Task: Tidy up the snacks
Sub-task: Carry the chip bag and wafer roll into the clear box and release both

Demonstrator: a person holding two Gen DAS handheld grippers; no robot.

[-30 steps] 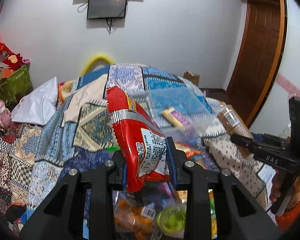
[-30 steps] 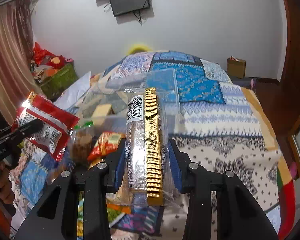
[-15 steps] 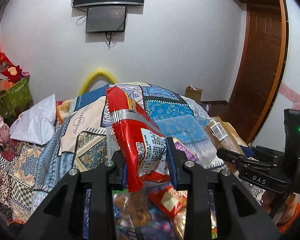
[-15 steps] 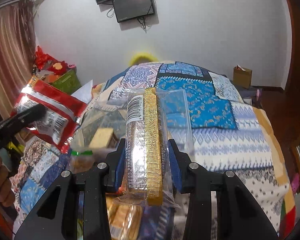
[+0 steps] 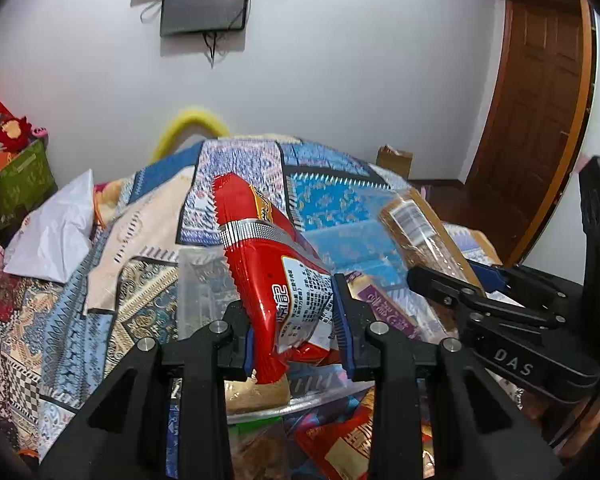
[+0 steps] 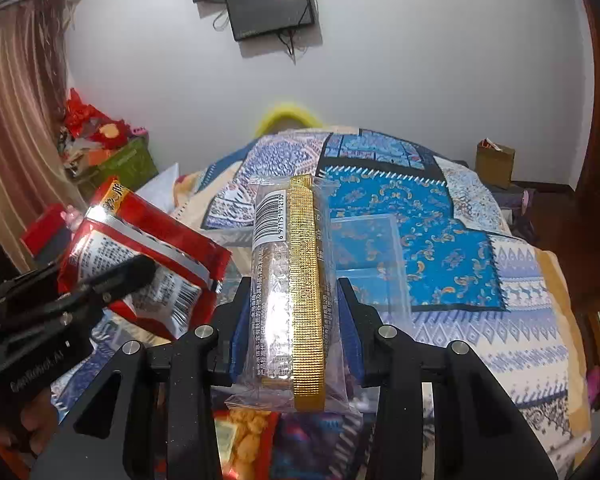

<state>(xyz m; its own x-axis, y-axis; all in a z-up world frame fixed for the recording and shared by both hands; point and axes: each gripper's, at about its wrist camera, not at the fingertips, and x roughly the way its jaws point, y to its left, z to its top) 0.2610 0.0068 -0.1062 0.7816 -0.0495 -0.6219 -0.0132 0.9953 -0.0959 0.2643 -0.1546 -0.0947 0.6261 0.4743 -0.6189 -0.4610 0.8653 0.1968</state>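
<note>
- Carried forward over the patchwork bedspread (image 5: 332,200): red snack bag (image 5: 276,276) in the left gripper (image 5: 296,328), with the loose snack pile (image 5: 340,440) near the bedspread's near edge now slipped lower in the left view than a second ago.
- Brought up under the red snack bag: clear plastic box (image 5: 204,280), earlier farther up the bedspread, now just behind and below the bag.
- Drawn much closer beside the left gripper: right gripper (image 5: 452,276) with its gold-striped clear packet (image 5: 420,232), earlier well off to the side.
- Likewise in the right view: red snack bag (image 6: 148,256) now nearly touching the gold-striped clear packet (image 6: 296,280) in the right gripper (image 6: 292,320), before near the picture's edge.
</note>
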